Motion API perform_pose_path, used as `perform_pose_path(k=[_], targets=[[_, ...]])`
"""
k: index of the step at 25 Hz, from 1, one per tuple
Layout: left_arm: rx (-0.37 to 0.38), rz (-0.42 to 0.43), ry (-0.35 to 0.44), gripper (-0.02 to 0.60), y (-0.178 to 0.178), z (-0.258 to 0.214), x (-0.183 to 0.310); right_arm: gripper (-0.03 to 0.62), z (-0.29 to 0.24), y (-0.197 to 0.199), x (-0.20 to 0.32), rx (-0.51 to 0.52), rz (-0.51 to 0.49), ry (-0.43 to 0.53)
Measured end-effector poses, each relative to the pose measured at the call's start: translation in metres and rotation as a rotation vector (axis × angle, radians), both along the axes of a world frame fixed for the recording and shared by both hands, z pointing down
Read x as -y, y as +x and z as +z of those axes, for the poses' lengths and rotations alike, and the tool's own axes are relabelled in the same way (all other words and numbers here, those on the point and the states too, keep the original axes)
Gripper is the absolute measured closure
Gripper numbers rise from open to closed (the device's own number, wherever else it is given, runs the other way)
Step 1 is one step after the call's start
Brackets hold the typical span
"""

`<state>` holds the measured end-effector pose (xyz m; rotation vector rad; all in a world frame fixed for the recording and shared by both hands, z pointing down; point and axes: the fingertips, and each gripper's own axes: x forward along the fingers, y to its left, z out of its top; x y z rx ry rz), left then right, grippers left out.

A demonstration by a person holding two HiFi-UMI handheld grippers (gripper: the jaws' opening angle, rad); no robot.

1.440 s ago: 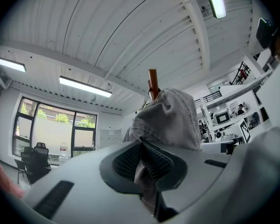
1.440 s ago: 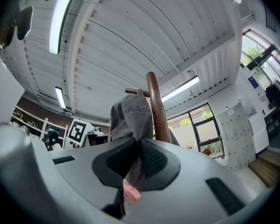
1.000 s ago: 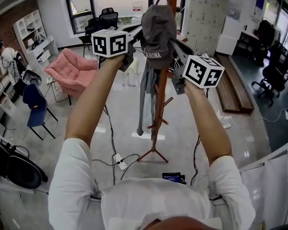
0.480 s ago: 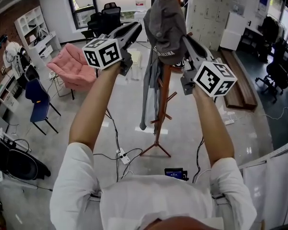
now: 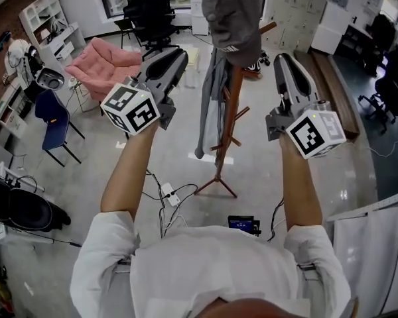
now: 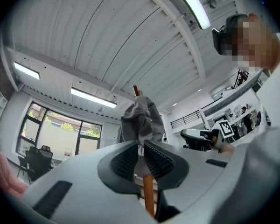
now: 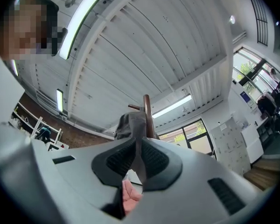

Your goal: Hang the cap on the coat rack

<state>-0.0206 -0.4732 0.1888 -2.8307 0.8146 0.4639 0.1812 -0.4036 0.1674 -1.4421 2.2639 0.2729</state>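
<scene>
Left gripper (image 6: 141, 149) and right gripper (image 7: 136, 143) jaws are each closed to a thin slit, holding nothing. Half a second ago both were up against the cap (image 5: 233, 12); now they've dropped back and sit clear of it on either side. The cap sits alone on top of the coat rack (image 5: 229, 114), so the hang looks done.

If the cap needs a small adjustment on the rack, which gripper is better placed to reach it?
Probably the right gripper: its tip looks slightly nearer the cap, and the grey garment hangs on the left gripper's side. Both are shut and empty.
</scene>
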Motion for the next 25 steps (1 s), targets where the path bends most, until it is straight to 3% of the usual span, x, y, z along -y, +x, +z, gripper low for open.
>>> perform_pose_path(k=[6, 15, 25], targets=[[0.011, -0.035, -0.039, 0.537, 0.0, 0.059, -0.043, 0.56, 0.047, -0.006, -0.026, -0.054, 0.038, 0.0], [0.07, -0.189, -0.106, 0.555, -0.016, 0.141, -0.072, 0.56, 0.186, -0.023, -0.034, -0.102, 0.005, -0.182], [0.047, -0.357, -0.19, 0.56, -0.057, 0.248, -0.099, 0.565, 0.323, -0.019, -0.057, -0.153, 0.034, -0.387]])
